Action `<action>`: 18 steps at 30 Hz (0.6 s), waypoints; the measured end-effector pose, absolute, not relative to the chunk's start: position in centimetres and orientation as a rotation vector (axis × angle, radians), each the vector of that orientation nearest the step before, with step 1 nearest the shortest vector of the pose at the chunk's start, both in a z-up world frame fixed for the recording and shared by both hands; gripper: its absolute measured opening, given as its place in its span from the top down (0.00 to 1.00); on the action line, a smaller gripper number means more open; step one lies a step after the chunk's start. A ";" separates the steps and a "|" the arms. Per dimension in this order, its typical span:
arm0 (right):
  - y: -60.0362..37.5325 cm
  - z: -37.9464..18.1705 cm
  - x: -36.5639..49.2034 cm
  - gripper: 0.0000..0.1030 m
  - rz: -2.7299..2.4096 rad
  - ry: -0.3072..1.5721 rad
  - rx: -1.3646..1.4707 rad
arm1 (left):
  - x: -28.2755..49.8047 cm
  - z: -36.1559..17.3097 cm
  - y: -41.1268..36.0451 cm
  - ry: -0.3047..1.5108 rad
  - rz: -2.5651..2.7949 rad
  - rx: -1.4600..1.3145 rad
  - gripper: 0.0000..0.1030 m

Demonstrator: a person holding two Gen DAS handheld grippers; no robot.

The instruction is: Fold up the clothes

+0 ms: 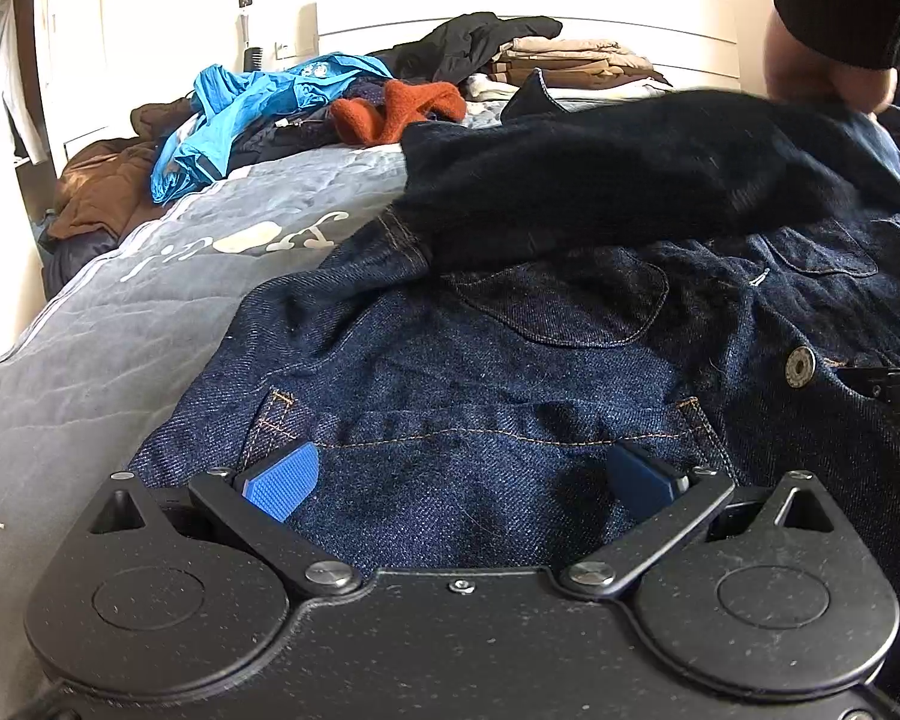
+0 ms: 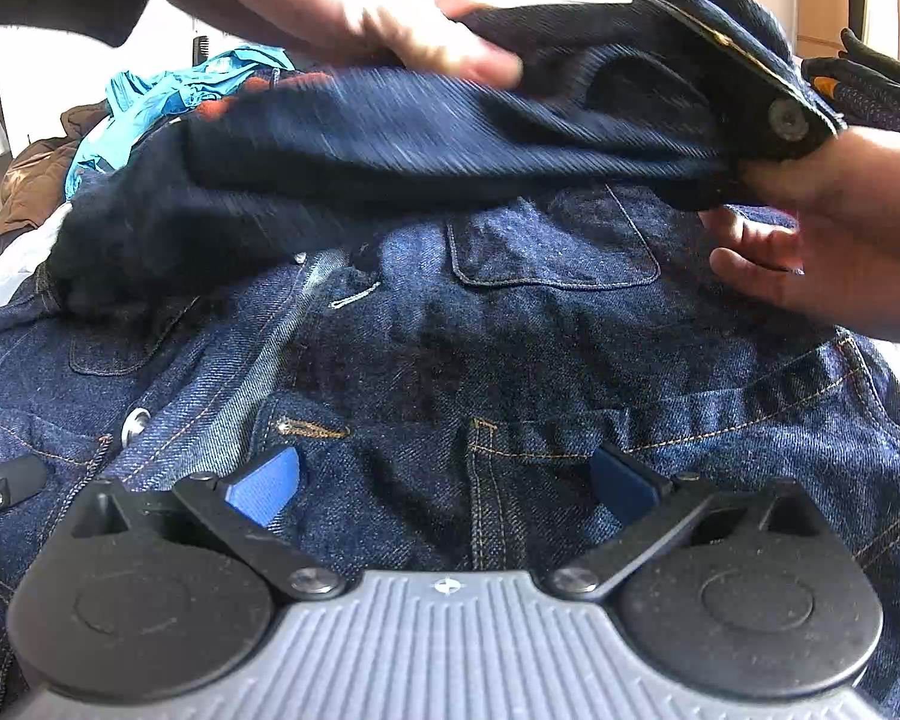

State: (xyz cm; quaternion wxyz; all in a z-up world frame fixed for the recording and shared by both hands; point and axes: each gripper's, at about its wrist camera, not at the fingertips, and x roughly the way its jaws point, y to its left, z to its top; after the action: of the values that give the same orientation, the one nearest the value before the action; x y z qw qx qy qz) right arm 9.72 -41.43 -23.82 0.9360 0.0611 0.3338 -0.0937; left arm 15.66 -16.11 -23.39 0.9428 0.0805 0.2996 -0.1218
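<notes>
The denim jacket lies front-up on the grey bedspread, its hem nearest both cameras and its chest pockets farther away. Its long axis — hem to collar — runs straight ahead from each gripper.

One sleeve is raised above the chest and stretched crosswise, at right angles to that axis. Two bare hands hold it: one hand on top near the middle, the other hand at the buttoned cuff. Motion blur on the sleeve suggests it is being moved.

The left gripper rests on the hem with its jaws spread wide; nothing sits between the blue pads. The right gripper rests likewise on the hem beside the button placket, jaws wide and empty. Both appear to be set down on the cloth — the folding is being done by hand.

The raised sleeve lies forward of and above both grippers, nearer the right gripper's view. Judged from this layout, the next move lays the sleeve across the chest.

Beyond the jacket, a pile of unfolded clothes and a stack of folded garments occupy the far end of the bed.
</notes>
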 end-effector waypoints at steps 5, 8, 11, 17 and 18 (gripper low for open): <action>-41.4 -23.9 9.7 0.00 -0.192 0.682 0.125 | 15.6 -23.4 -16.1 0.611 -0.248 0.164 0.00; -41.4 -23.9 9.7 0.00 -0.192 0.682 0.124 | 15.6 -23.4 -16.1 0.611 -0.248 0.164 0.00; -41.4 -23.8 9.8 0.00 -0.192 0.682 0.125 | 15.6 -23.4 -16.2 0.611 -0.248 0.163 0.00; -41.2 -23.8 10.1 0.00 -0.191 0.682 0.125 | 15.5 -23.4 -16.2 0.611 -0.247 0.164 0.00; -41.2 -23.8 10.0 0.00 -0.191 0.681 0.125 | 15.5 -23.4 -16.2 0.611 -0.247 0.164 0.00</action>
State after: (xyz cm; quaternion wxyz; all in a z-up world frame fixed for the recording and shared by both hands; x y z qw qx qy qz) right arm 10.01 -41.21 -23.84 0.9361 0.0613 0.3334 -0.0936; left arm 15.46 -16.25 -23.37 0.9429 0.0805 0.2996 -0.1212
